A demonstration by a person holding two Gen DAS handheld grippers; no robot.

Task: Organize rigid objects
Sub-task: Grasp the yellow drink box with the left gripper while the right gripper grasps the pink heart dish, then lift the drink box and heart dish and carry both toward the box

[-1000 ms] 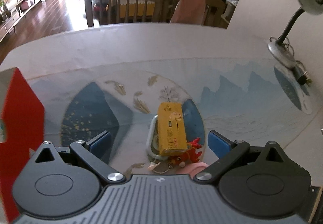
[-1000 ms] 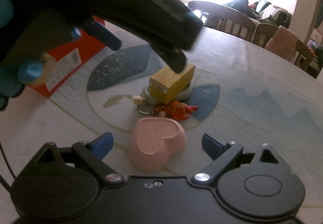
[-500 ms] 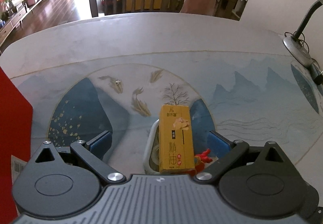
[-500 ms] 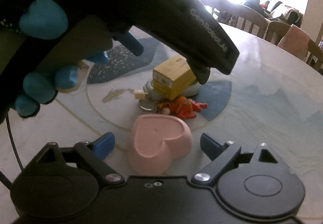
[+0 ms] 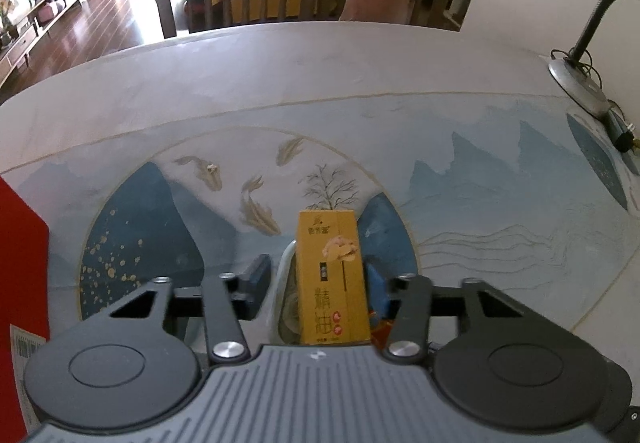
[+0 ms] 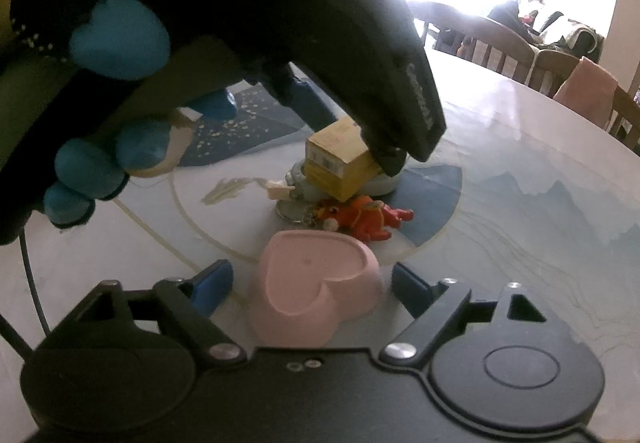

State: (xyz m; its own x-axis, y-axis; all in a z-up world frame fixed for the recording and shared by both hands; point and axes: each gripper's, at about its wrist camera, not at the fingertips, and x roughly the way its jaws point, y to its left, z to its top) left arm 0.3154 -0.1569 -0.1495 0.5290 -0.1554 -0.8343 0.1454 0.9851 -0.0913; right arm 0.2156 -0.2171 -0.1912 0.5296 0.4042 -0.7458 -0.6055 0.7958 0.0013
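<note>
The yellow box (image 5: 333,275) lies tilted across a pale oval dish (image 6: 386,183) near the middle of the tabletop (image 5: 320,83), with an orange-red toy on a key ring (image 6: 362,217) just in front of it and a pink heart-shaped dish (image 6: 316,279) nearer the right camera. Its upper face carries dark Chinese characters, too small to read surely, and a barcode label (image 6: 328,162) shows on its end in the right wrist view.

The left tongs (image 5: 316,285) have just been closing: a second ago their blue pads stood wide to either side of the box, and now they have drawn in around it. The right pad (image 5: 376,289) sits against the box's side; the left pad (image 5: 256,279) is apart from it, with the dish rim between, so the grip is not yet clenched. The left tongs have also come lower and nearer to the box than before.

The right tongs (image 6: 312,283) have just been narrowing a little, yet stay released, the heart dish between their pads without touching them.

A red carton (image 5: 20,283) with a white printed label stands at the left edge. White lettering runs along the left tool's black body (image 6: 420,99), blurred.
</note>
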